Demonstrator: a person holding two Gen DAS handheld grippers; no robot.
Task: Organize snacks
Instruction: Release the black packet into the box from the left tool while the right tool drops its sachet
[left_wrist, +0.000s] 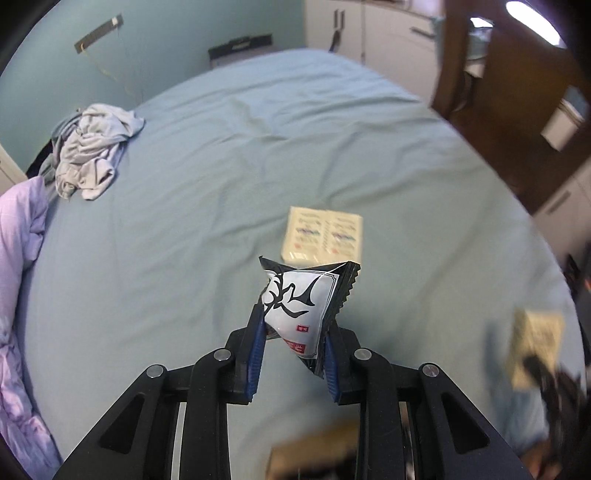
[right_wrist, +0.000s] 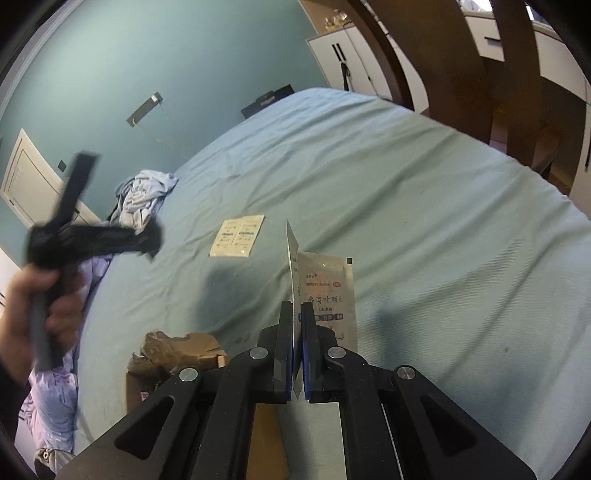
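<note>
With the left gripper (left_wrist: 295, 328) clamped on a puffy black-and-white foil snack packet (left_wrist: 301, 306) and the right gripper (right_wrist: 297, 332) pinching a flat white sachet (right_wrist: 327, 291), only the cream paper sachet sheet (left_wrist: 323, 236) at twelve o'clock seemingly remains unsorted on the blue bedsheet (left_wrist: 184, 240).

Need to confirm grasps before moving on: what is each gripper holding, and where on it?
The left gripper pinches the black-and-white snack packet by its lower sides. The right gripper clamps the white sachet strip at its lower fold.
</note>
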